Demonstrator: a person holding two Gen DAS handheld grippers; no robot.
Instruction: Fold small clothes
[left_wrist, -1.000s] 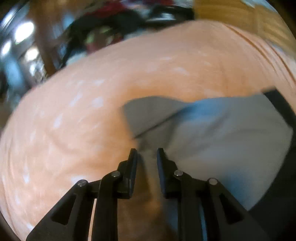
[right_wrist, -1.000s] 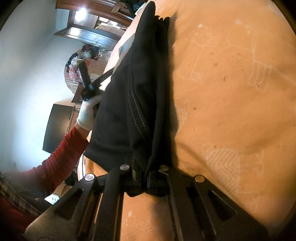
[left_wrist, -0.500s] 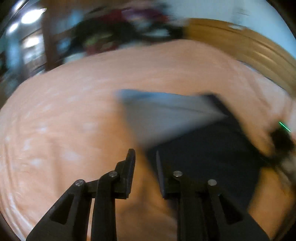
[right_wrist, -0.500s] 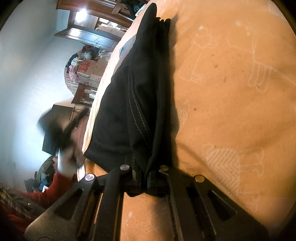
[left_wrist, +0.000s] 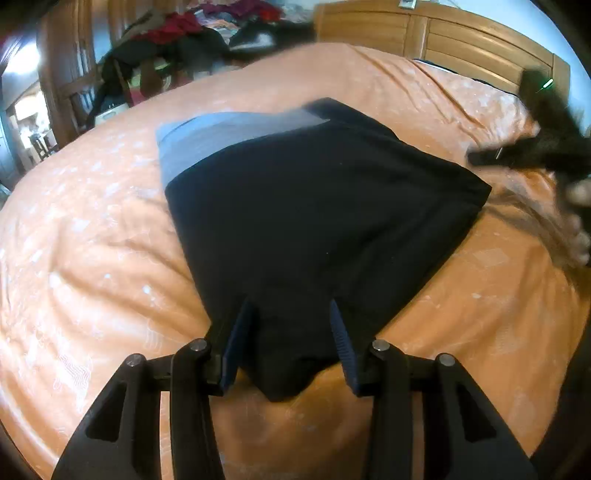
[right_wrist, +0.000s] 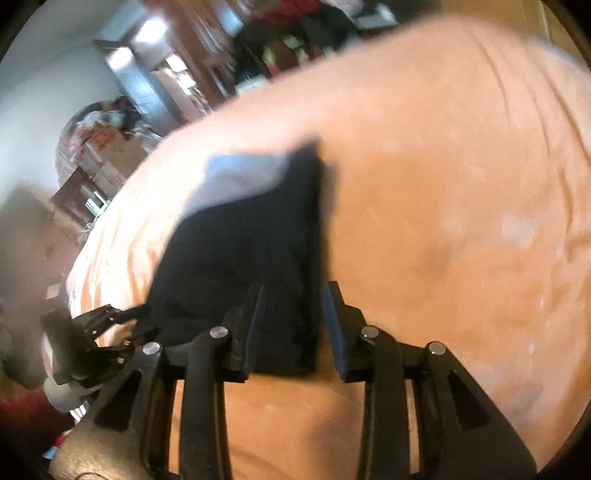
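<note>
Left wrist view: the black garment (left_wrist: 325, 221) is now laid folded mid-bed (left_wrist: 92, 258), released by both the left gripper (left_wrist: 291, 332) and right gripper (right_wrist: 291, 314), jaws spread wide; this fold is judged complete.

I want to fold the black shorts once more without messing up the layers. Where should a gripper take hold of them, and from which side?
Probably the near corner of the black shorts, which pokes out between the open fingers of the left gripper. It lies flat on the orange bedspread with bare sheet on both sides, so come in low from the near edge and pinch all layers. The grey waistband lies at the far end.
</note>
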